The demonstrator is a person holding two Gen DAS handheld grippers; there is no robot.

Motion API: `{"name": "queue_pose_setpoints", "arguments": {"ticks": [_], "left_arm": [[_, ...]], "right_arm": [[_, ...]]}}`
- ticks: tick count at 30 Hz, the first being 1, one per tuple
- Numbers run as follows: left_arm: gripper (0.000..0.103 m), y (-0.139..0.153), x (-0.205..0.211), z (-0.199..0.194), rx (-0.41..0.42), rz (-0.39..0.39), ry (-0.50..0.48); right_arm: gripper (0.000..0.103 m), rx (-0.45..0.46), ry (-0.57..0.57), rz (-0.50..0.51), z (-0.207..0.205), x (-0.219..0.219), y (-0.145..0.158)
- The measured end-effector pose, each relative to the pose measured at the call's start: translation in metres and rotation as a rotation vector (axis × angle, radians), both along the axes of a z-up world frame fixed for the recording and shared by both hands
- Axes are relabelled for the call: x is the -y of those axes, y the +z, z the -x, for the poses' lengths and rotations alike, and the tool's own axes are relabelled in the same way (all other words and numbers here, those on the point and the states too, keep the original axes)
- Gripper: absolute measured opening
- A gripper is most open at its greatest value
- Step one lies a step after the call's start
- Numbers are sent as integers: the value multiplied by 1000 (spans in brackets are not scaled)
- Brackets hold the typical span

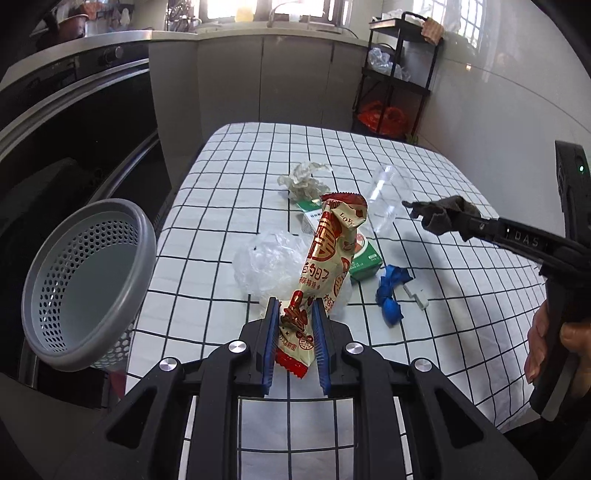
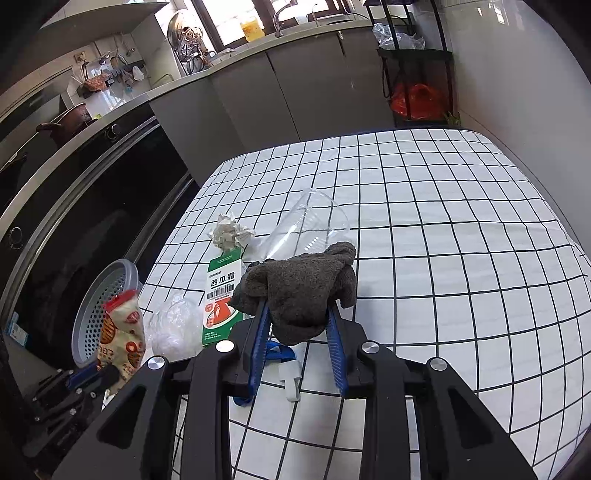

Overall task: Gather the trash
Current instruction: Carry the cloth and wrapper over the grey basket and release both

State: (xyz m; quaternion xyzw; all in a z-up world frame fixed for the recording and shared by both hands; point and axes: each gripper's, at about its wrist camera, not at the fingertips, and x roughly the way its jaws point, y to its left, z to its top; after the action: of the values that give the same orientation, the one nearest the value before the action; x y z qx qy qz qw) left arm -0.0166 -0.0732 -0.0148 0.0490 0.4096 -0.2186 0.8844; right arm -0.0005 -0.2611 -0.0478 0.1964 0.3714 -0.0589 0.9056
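My left claw [image 1: 294, 325] pinches the red-and-cream foil snack wrapper [image 1: 325, 258] by its near end, long axis pointing away, with the grey perforated plastic basket [image 1: 88, 284] close on its left; my right claw [image 2: 297, 325] grips a dark grey cloth [image 2: 299, 288].

This is a home kitchen. A grey countertop [image 2: 236, 59] runs along the upper left of the right wrist view, over plain grey cabinet doors [image 2: 295, 96]. A sink tap [image 2: 282, 16] stands before a bright window [image 2: 229, 18] at the top. A pot [image 2: 66, 123] sits on the stove at the left edge, above a dark oven front [image 2: 92, 206]. A black shelf rack [image 1: 399, 74] in the upper right holds plastic bags, and a checked tablecloth [image 2: 443, 221] fills the centre.
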Motion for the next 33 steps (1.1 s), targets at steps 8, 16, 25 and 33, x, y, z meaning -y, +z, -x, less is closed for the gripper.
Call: {"name": "queue_pose_setpoints", "arguments": {"ticks": [8, 16, 25, 33], "left_arm": [[18, 26, -40, -12, 63, 13, 89], [19, 27, -93, -35, 87, -34, 206], [19, 27, -158, -68, 94, -92, 322], [19, 12, -209, -93, 54, -101, 413]], "right_arm": [[29, 14, 43, 14, -8, -27, 7], [29, 59, 172, 18, -25, -90, 24], [29, 75, 337, 50, -59, -174, 36], [27, 79, 459, 49, -101, -242, 34]]}}
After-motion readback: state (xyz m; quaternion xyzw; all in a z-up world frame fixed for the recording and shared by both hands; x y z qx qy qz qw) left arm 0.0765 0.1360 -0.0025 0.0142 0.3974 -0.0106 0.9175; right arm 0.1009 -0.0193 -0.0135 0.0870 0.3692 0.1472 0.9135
